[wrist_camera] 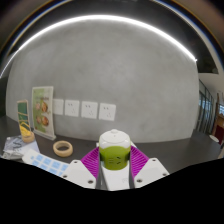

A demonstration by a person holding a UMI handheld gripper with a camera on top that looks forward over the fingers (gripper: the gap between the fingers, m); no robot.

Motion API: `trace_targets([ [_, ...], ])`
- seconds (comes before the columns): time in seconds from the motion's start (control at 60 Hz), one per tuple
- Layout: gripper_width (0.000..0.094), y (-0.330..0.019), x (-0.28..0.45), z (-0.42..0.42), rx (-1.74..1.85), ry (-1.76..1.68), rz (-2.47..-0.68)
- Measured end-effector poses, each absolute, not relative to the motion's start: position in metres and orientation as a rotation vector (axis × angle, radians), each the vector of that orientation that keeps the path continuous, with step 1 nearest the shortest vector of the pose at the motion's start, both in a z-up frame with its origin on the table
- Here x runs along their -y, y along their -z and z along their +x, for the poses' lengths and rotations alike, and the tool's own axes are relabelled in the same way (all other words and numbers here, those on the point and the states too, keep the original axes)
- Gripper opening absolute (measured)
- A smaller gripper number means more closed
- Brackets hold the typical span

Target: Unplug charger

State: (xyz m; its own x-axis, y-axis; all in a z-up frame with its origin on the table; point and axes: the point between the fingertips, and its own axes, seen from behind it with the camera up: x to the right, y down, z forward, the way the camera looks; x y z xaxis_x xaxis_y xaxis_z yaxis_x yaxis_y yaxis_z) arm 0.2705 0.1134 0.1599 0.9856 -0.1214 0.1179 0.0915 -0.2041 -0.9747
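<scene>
Gripper point(115, 172) fingers spread, purple pads flanking charger point(115, 150) | charger: white top, green body, between fingers, upright; contact either side unclear | wall sockets point(88, 109) far left, well apart | tape roll point(62, 147) near left on table point(170, 152)

At the bottom centre of the frame, the gripper point(115, 172) shows two white fingers point(80, 175) bearing ribbed purple pads point(92, 160).
</scene>
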Motion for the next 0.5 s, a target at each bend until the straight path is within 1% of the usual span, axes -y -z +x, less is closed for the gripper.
trace_targets([
  [0.067,0.0375,-0.114,-0.120,0.300,-0.017,0.215,-1.857],
  [0.217,0.0389,-0.060,-0.133,0.329,0.032,0.200,-1.999],
  [0.25,0.0403,-0.053,-0.136,0.331,0.047,0.198,-2.020],
  [0.4,0.0491,-0.053,-0.151,0.329,0.092,0.202,-2.022],
  [0.433,0.0537,-0.055,-0.153,0.329,0.093,0.196,-2.016],
  [0.45,0.0586,-0.056,-0.154,0.328,0.090,0.186,-2.013],
  [0.467,0.0687,-0.057,-0.154,0.328,0.082,0.176,-2.010],
  [0.5,0.0771,-0.059,-0.156,0.327,0.062,0.160,-2.006],
])
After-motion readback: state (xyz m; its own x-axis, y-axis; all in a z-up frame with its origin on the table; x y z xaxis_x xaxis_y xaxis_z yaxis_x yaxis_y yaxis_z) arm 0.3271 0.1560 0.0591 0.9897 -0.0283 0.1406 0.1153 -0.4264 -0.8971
